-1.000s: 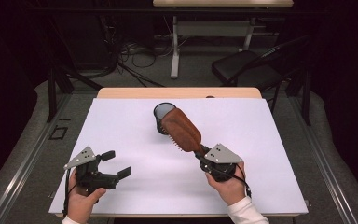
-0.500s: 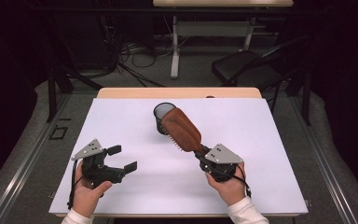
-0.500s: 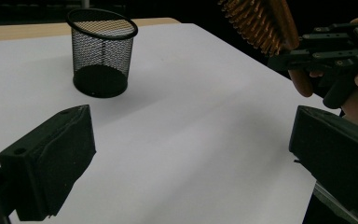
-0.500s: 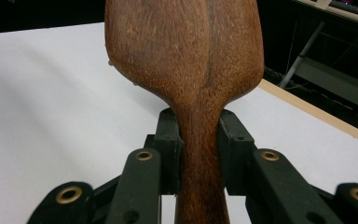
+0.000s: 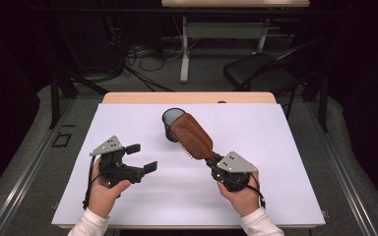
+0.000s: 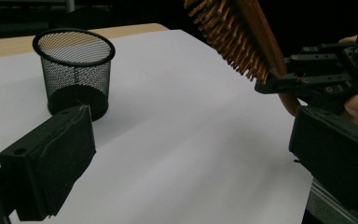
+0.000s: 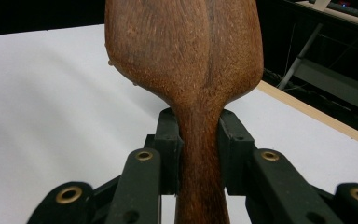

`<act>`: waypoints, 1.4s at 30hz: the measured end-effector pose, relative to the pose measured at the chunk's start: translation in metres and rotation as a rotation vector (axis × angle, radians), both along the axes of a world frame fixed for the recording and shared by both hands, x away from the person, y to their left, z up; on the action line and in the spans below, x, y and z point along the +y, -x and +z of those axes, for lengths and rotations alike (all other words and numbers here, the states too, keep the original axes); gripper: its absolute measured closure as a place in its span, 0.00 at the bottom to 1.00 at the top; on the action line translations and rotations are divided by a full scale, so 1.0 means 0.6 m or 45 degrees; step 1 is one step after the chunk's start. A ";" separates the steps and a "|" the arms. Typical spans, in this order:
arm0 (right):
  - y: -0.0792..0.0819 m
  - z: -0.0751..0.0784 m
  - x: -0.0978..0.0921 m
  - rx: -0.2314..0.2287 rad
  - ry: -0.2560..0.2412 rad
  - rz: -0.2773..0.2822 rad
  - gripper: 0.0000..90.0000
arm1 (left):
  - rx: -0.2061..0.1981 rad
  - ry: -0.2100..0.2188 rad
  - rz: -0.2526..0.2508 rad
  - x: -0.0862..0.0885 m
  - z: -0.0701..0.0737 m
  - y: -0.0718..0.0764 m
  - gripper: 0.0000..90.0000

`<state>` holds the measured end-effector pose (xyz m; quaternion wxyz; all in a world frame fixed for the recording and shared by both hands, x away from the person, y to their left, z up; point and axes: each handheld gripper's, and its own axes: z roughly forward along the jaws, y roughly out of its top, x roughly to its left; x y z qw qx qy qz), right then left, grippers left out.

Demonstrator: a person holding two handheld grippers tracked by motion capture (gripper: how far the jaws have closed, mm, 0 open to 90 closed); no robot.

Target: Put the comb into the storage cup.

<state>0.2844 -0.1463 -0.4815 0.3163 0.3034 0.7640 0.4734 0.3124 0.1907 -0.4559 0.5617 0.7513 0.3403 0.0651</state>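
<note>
Right tool (image 5: 215, 161) clamped on wooden hairbrush (image 5: 192, 136) handle, head held above surface (image 5: 285, 147) beside mesh cup (image 5: 170, 120). Left tool (image 5: 141, 158) wide open, empty. Prob. carrying step; next needs brush lowered into cup.

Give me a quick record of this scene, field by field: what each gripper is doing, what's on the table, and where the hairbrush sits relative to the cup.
surface: white table
left gripper: open, empty, jaws wide apart, pointing toward the table's middle
right gripper: shut on the wooden hairbrush, clamped at the handle
hairbrush pose: raised off the table, tilted, bristles facing down, head toward the cup
mesh cup: black, upright, looks empty
brush versus cup: head near the rim, not inside
</note>
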 end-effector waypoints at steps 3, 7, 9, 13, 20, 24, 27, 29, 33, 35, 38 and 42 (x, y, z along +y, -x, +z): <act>0.000 0.001 -0.001 -0.001 -0.001 -0.003 0.80 | -0.001 0.000 -0.010 -0.009 0.006 -0.004 0.00; 0.001 0.001 -0.003 -0.005 -0.004 -0.008 0.80 | 0.016 0.024 -0.035 -0.018 0.011 -0.009 0.00; 0.001 0.000 -0.003 -0.008 -0.008 -0.011 0.80 | 0.026 0.037 -0.040 -0.021 0.014 -0.011 0.00; 0.002 -0.001 -0.002 -0.014 0.002 -0.010 0.80 | 0.034 0.046 -0.041 -0.028 0.019 -0.015 0.01; 0.004 -0.001 0.000 -0.036 0.001 -0.015 0.80 | 0.045 0.048 -0.053 -0.039 0.028 -0.023 0.01; 0.006 -0.001 0.000 -0.050 -0.003 -0.026 0.80 | 0.056 0.071 -0.056 -0.045 0.034 -0.028 0.01; 0.007 -0.001 0.000 -0.064 0.005 -0.034 0.80 | 0.063 0.075 -0.058 -0.049 0.037 -0.031 0.01; 0.007 -0.002 0.000 -0.074 0.011 -0.039 0.80 | 0.064 0.080 -0.059 -0.051 0.039 -0.033 0.01; 0.008 -0.005 0.002 -0.085 0.023 -0.051 0.80 | 0.068 0.091 -0.062 -0.055 0.043 -0.039 0.01; 0.009 -0.006 0.004 -0.095 0.035 -0.058 0.80 | 0.070 0.096 -0.063 -0.057 0.044 -0.041 0.01; 0.011 -0.007 0.006 -0.106 0.042 -0.052 0.80 | 0.079 0.101 -0.063 -0.061 0.044 -0.044 0.01; 0.011 -0.009 0.009 -0.105 0.041 -0.054 0.80 | 0.101 0.118 -0.068 -0.066 0.045 -0.050 0.03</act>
